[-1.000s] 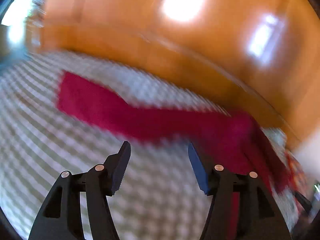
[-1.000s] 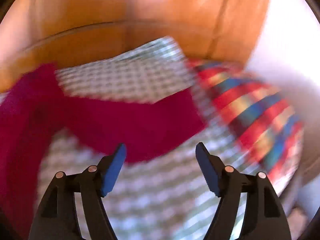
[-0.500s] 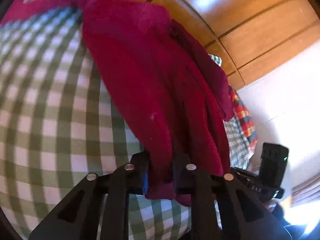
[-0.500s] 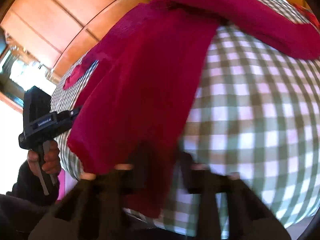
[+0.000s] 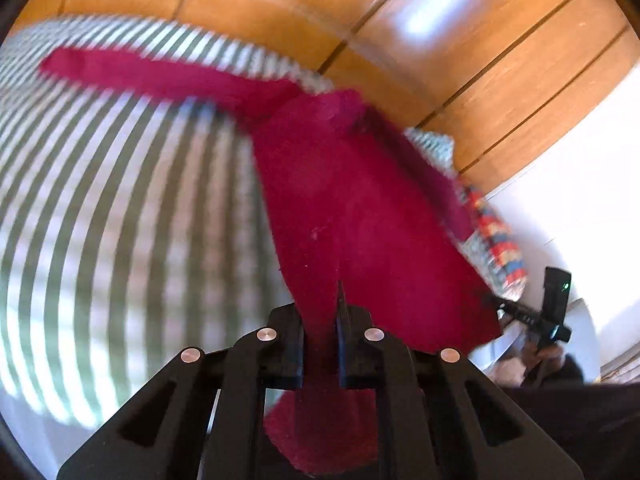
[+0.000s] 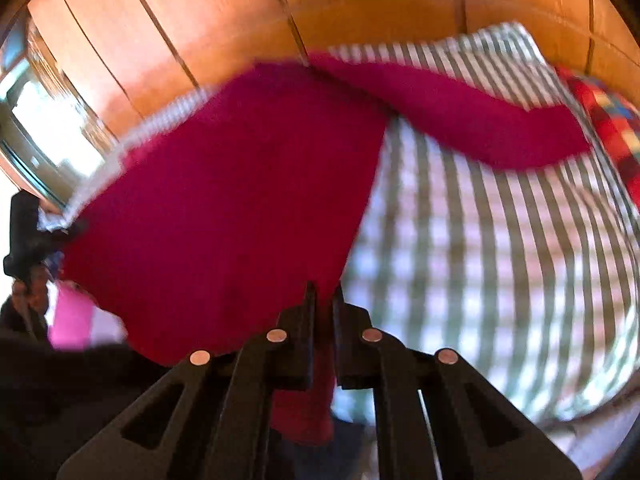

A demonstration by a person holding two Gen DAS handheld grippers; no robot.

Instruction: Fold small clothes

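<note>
Both grippers, spread a second earlier, pinched the red garment (image 5: 360, 216) | left gripper (image 5: 320, 320), right gripper (image 6: 322, 304) on near hem corners | hem lifted off the checked cloth (image 6: 500, 240), fold likely starting.

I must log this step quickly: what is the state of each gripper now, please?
Left gripper: closed, holding the red garment by its hem.
Right gripper: closed, holding the same red garment.

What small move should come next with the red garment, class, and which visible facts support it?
Probably carry the held hem forward toward the sleeves. The left tool and right tool are each shut on a bottom corner of the red garment, while its sleeves lie spread on the checked cloth.
</note>
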